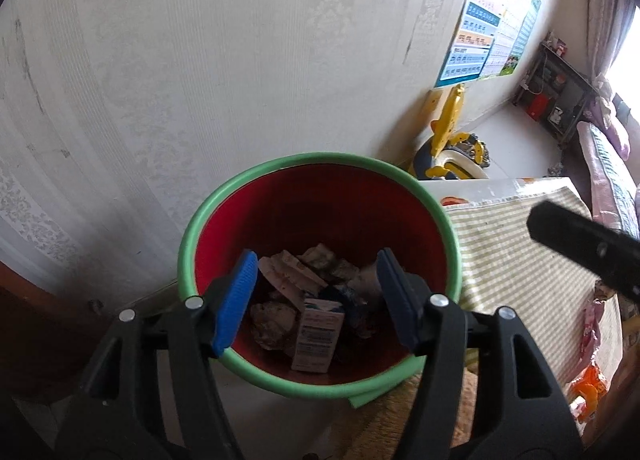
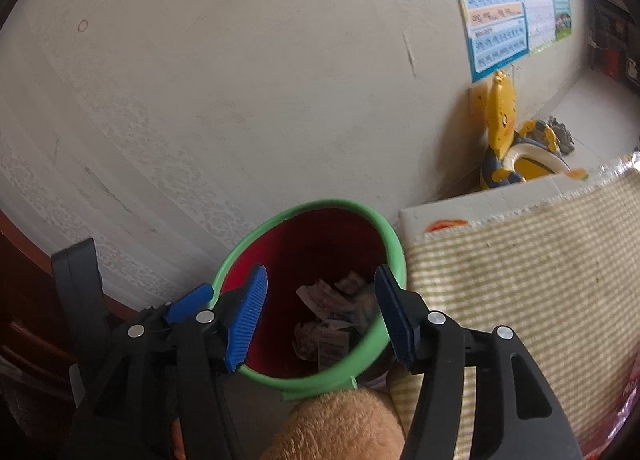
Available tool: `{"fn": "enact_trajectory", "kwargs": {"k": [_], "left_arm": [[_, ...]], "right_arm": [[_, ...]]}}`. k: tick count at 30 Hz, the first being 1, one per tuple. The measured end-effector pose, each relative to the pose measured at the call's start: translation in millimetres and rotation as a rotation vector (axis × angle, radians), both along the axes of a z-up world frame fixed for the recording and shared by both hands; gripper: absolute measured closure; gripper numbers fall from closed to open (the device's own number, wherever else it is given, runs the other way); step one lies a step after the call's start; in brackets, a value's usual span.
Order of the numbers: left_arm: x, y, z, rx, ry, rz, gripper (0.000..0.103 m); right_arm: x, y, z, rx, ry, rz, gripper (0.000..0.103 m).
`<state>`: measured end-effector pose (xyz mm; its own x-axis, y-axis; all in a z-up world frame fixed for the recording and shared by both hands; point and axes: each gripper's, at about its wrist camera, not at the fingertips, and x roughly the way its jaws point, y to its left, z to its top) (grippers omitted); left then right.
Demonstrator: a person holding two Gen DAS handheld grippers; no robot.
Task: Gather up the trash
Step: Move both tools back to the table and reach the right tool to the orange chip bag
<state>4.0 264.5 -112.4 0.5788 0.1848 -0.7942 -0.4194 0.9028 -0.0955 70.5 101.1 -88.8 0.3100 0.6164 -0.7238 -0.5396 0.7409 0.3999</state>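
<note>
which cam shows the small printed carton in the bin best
Left wrist: the carton lies unobstructed between the open left claw, its print facing up. Right wrist shows it smaller, darker, deep in the trash bin.

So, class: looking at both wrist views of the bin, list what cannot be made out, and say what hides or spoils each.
- Bin floor, left wrist view: covered by crumpled trash.
- Carton print: too small to read.
- Poster text, right wrist view: too small, cut by the top edge.
- Packets on the striped cloth: cut by the right edge.
- Left tongs and right tongs: open, empty; the hands are out of view.
</note>
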Motion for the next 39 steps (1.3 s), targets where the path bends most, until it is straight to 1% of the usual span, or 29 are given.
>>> {"fn": "enact_trajectory", "kwargs": {"k": [3,6,10,11,12,14,16,17,20,22,24,26,29,33,35,36,37,39], "left_arm": [[0.8,-11.5,3.6,-0.003,-0.01,-0.032,0.044],[3.6,-28.3,4.5,-0.009,-0.01,-0.075,0.044],[5.4,-57.7,5.4,-0.019,-0.011,-0.145,0.044],[7.4,-64.3,6.0,-0.017,-0.011,-0.158,0.044],[8.8,-73.9,6.6,-0.017,-0.012,-0.181,0.044],[11.0,-89.5,7.7,-0.022,-0.013,-0.216,0.044],[13.2,-109.1,8.8,-0.026,-0.015,-0.257,0.044],[14.5,-119.4,9.2,-0.026,-0.016,-0.278,0.044],[18.5,-146.1,9.0,-0.033,-0.014,-0.337,0.044],[19.7,-170.5,7.9,-0.032,-0.01,-0.39,0.044],[19.6,-191.4,7.1,-0.032,-0.007,-0.437,0.044],[20.8,-210.7,6.3,-0.033,-0.006,-0.479,0.044],[25.8,-242.9,3.5,-0.036,0.003,-0.549,0.044],[30.3,-277.8,-2.5,-0.038,0.019,-0.617,0.043],[34.9,-298.2,-6.2,-0.038,0.028,-0.657,0.041],[36.7,-305.5,-8.0,-0.036,0.033,-0.671,0.041],[39.7,-316.3,-11.3,-0.031,0.042,-0.692,0.041],[44.7,-333.4,-17.8,-0.029,0.056,-0.727,0.041]], "right_arm": [[-6.2,-23.5,0.3,-0.02,0.0,-0.026,0.048],[-13.2,-57.8,0.2,-0.052,-0.005,-0.072,0.048],[-21.4,-115.7,-1.1,-0.109,-0.013,-0.158,0.046],[-25.6,-139.2,-2.6,-0.138,-0.018,-0.196,0.046],[-28.1,-152.7,-3.9,-0.154,-0.019,-0.218,0.043],[-36.7,-193.7,-10.1,-0.197,-0.012,-0.293,0.043],[-43.5,-228.0,-17.2,-0.232,0.011,-0.359,0.042],[-49.5,-253.5,-23.4,-0.262,0.03,-0.412,0.042],[-62.8,-302.2,-38.0,-0.318,0.07,-0.511,0.042],[-71.9,-328.2,-49.1,-0.33,0.115,-0.559,0.042],[-79.7,-347.9,-57.5,-0.317,0.157,-0.587,0.042],[-87.3,-361.6,-66.5,-0.307,0.197,-0.602,0.041],[-94.2,-370.4,-76.4,-0.277,0.241,-0.601,0.041],[-97.1,-371.2,-87.8,-0.25,0.277,-0.58,0.041],[-97.3,-371.4,-88.1,-0.233,0.277,-0.568,0.047],[-96.8,-371.3,-88.4,-0.224,0.275,-0.563,0.055],[-97.6,-371.4,-87.3,-0.225,0.267,-0.561,0.06],[-99.1,-371.9,-86.2,-0.218,0.254,-0.561,0.067]]}}
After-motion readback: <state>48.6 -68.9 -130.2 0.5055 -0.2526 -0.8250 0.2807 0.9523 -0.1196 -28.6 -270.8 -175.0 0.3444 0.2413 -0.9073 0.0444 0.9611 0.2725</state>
